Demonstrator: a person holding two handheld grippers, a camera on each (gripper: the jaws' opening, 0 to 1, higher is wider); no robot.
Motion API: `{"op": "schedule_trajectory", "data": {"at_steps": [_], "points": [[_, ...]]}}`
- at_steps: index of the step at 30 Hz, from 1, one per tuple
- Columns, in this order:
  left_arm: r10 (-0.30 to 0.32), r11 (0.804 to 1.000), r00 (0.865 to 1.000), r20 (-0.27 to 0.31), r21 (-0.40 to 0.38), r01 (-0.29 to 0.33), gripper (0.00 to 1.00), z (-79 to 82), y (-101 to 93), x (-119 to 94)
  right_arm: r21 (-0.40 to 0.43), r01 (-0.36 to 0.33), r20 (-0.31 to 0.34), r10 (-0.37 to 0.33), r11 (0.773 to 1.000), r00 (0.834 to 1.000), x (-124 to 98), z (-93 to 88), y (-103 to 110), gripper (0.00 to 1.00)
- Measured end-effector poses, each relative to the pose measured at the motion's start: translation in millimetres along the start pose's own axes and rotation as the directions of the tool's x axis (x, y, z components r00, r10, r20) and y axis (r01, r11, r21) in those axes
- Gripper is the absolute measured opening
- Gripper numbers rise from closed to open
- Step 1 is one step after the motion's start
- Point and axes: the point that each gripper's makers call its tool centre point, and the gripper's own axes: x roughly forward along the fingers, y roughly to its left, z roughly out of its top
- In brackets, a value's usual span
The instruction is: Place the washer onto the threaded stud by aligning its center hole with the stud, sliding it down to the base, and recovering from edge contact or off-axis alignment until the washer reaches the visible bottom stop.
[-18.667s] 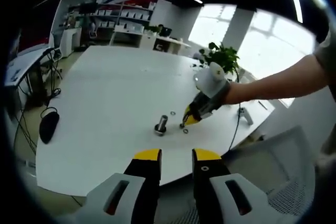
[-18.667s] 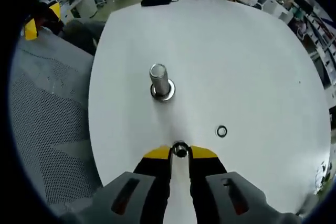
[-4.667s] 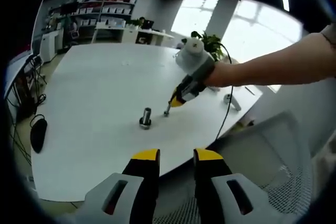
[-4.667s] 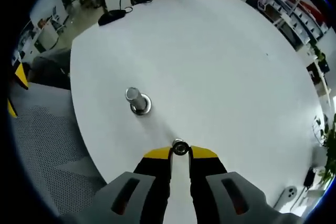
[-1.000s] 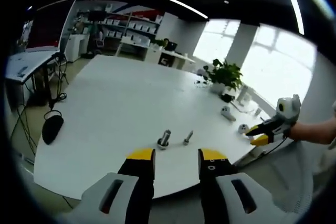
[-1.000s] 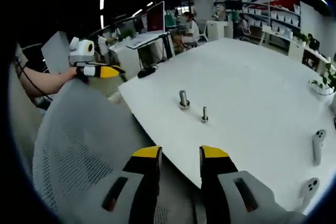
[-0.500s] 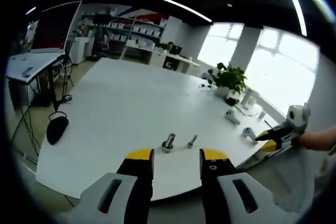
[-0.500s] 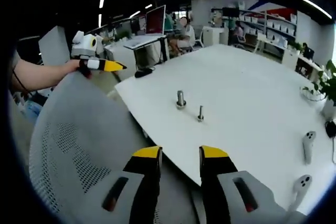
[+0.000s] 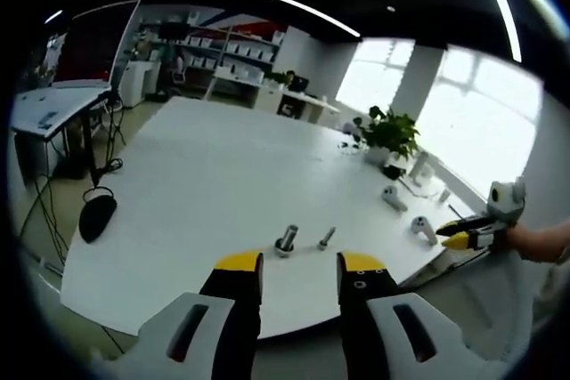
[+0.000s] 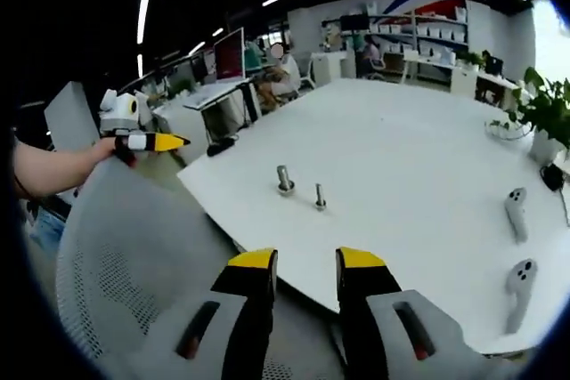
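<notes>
The threaded stud [image 9: 287,239] stands upright on its wide base near the front edge of the white table [image 9: 205,175]. A smaller upright metal piece [image 9: 326,238] stands just to its right. In the right gripper view the stud [image 10: 284,180] and the small piece [image 10: 320,196] are close together. I cannot make out a washer at this distance. My left gripper [image 9: 298,264] is open and holds nothing, well back from the table. My right gripper [image 10: 305,260] is also open, off the table edge. The right gripper [image 9: 476,224] and the left gripper [image 10: 138,140] each show in the other's view.
A grey mesh chair back [image 10: 134,264] lies between my right gripper and the table. Two white controllers [image 10: 515,206] [image 10: 518,278] and a potted plant [image 9: 387,131] are on the table's far side. A black mouse [image 9: 96,218] lies at the left edge.
Earlier my right gripper was shut on a small metal piece above the table; now it is open and drawn back past the edge. Over the last second, both views only shifted slightly.
</notes>
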Motion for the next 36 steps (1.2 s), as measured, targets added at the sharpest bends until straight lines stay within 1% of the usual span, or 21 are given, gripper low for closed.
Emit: {"op": "schedule_trajectory", "data": {"at_steps": [2, 3, 4, 5, 6, 8, 9, 12, 14, 15, 18, 21, 25, 28, 30, 32, 36], "points": [[-0.006, 1.000, 1.000, 0.014, 0.004, 0.006, 0.29, 3.0, -2.4, -1.1, 0.011, -0.005, -0.015, 0.005, 1.000, 1.000, 2.5, -5.8, -0.4, 0.29], [-0.013, 1.000, 1.000, 0.007, 0.008, 0.013, 0.30, 2.1, -2.8, 0.5, 0.027, -0.012, -0.037, 0.013, 1.000, 0.999, 3.5, -9.6, 0.2, 0.29], [-0.024, 1.000, 0.999, -0.020, 0.015, 0.025, 0.30, -1.9, -4.9, 2.1, 0.042, -0.020, -0.076, 0.023, 0.999, 0.997, 4.7, -15.4, 1.9, 0.29], [-0.031, 0.999, 0.999, -0.040, 0.025, 0.032, 0.29, -4.9, -6.3, 2.9, 0.034, -0.023, -0.092, 0.026, 0.999, 0.995, 5.6, -17.5, 2.2, 0.29], [-0.028, 0.999, 0.998, -0.050, 0.032, 0.029, 0.29, -6.6, -6.5, 3.8, 0.028, -0.026, -0.082, 0.028, 0.999, 0.996, 7.0, -16.1, 2.2, 0.29], [-0.024, 0.999, 0.999, -0.045, 0.031, 0.025, 0.29, -6.3, -5.7, 2.9, 0.020, -0.045, -0.062, 0.046, 0.999, 0.997, 6.0, -13.3, 6.0, 0.28], [-0.018, 1.000, 0.999, -0.032, 0.023, 0.018, 0.29, -4.9, -5.1, 1.5, 0.019, -0.049, -0.062, 0.050, 0.999, 0.997, 5.9, -13.5, 7.0, 0.28], [-0.006, 1.000, 1.000, -0.020, 0.010, 0.006, 0.29, -3.2, -2.4, 0.5, 0.018, -0.051, -0.075, 0.052, 0.999, 0.996, 6.6, -15.7, 7.3, 0.28], [-0.011, 1.000, 1.000, -0.014, 0.013, 0.011, 0.29, -1.8, -2.0, 1.3, 0.025, -0.050, -0.051, 0.051, 0.998, 0.997, 6.0, -11.7, 6.5, 0.28], [-0.012, 1.000, 1.000, -0.016, 0.015, 0.012, 0.28, -1.7, -2.5, 1.4, 0.032, -0.052, -0.049, 0.054, 0.998, 0.997, 6.1, -11.6, 6.5, 0.27], [-0.011, 1.000, 0.999, -0.030, 0.015, 0.011, 0.28, -4.5, -3.1, 1.6, 0.045, -0.070, -0.072, 0.074, 0.996, 0.995, 6.7, -17.1, 9.7, 0.27], [-0.002, 1.000, 0.999, -0.044, 0.016, 0.002, 0.28, -6.9, -1.7, 1.5, 0.052, -0.066, -0.070, 0.070, 0.996, 0.995, 6.3, -17.5, 9.1, 0.27], [-0.003, 1.000, 0.999, -0.038, 0.010, 0.004, 0.28, -5.7, -1.7, 1.4, 0.047, -0.074, -0.063, 0.077, 0.996, 0.995, 5.8, -15.6, 11.5, 0.27], [-0.001, 1.000, 0.998, -0.057, 0.015, 0.002, 0.28, -9.0, -2.0, 1.8, 0.054, -0.075, -0.062, 0.078, 0.996, 0.995, 5.6, -16.3, 11.2, 0.27], [0.001, 1.000, 0.998, -0.056, 0.015, -0.001, 0.28, -9.3, -1.7, 1.4, 0.061, -0.073, -0.059, 0.077, 0.995, 0.995, 5.5, -16.6, 10.2, 0.27], [0.008, 1.000, 0.999, -0.043, 0.008, -0.008, 0.28, -7.5, -0.9, 0.1, 0.063, -0.074, -0.057, 0.078, 0.995, 0.995, 5.2, -16.2, 10.5, 0.27], [0.015, 1.000, 0.999, -0.046, 0.003, -0.015, 0.28, -8.2, 1.1, 0.2, 0.059, -0.081, -0.068, 0.085, 0.995, 0.994, 6.1, -17.7, 12.5, 0.27]]}}
